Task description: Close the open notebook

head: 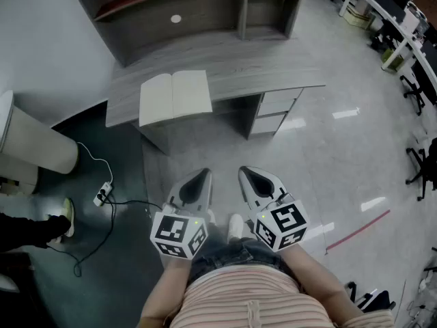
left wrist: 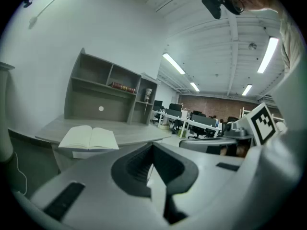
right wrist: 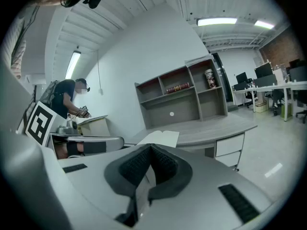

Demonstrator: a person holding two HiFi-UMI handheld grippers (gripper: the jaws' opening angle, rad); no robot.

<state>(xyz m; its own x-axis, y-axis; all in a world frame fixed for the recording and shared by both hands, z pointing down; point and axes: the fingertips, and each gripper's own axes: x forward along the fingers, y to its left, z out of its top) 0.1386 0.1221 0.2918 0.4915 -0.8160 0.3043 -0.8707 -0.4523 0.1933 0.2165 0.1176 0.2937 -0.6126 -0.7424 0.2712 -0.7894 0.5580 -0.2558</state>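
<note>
Open cream-paged notebook [head: 175,96]: lies flat, pages up, at the near left edge of the grey wood-grain bench [head: 273,67]. Left tool [head: 198,182] and right tool [head: 251,180]: both clenched, empty, side by side. The notebook is well apart from them, at about 11 o'clock.

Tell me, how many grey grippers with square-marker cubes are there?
2. The left grey gripper is low in the head view, left of centre; the right grey gripper is beside it. None seems hidden.
</note>
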